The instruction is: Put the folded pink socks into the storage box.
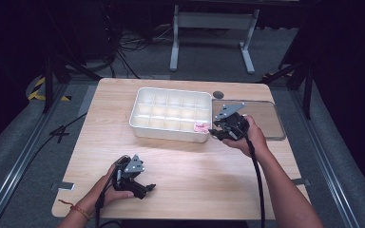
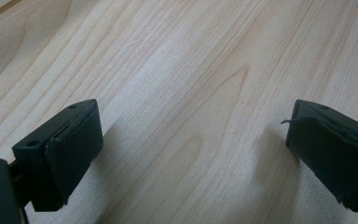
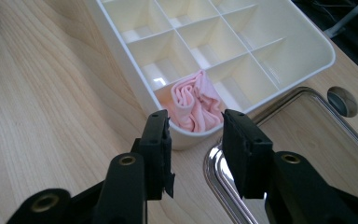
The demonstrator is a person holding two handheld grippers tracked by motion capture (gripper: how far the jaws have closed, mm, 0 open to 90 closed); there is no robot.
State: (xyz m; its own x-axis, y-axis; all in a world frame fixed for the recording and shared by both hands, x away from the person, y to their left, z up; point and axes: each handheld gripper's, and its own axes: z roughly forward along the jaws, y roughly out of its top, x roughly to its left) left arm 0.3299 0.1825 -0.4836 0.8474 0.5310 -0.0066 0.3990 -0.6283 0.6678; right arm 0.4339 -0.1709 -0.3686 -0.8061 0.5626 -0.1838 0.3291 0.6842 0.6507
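A white divided organizer box (image 1: 139, 107) (image 3: 140, 84) stands on the wooden table, its compartments in rows. A rolled pink cloth (image 1: 201, 127) (image 3: 195, 103) lies in the box's near right corner compartment. My right gripper (image 1: 217, 131) (image 3: 196, 140) hovers just outside that corner, open, with nothing between its jaws; the cloth sits just beyond the fingertips. My left gripper (image 1: 148, 188) (image 2: 191, 144) rests low over bare table near the front edge, jaws wide open and empty.
A clear-lidded metal tray (image 1: 271, 118) (image 3: 307, 140) lies flat to the right of the box, close under my right gripper. A round cable hole (image 1: 218, 95) (image 3: 341, 101) sits behind it. Bare wood (image 1: 195, 166) spans the table's front.
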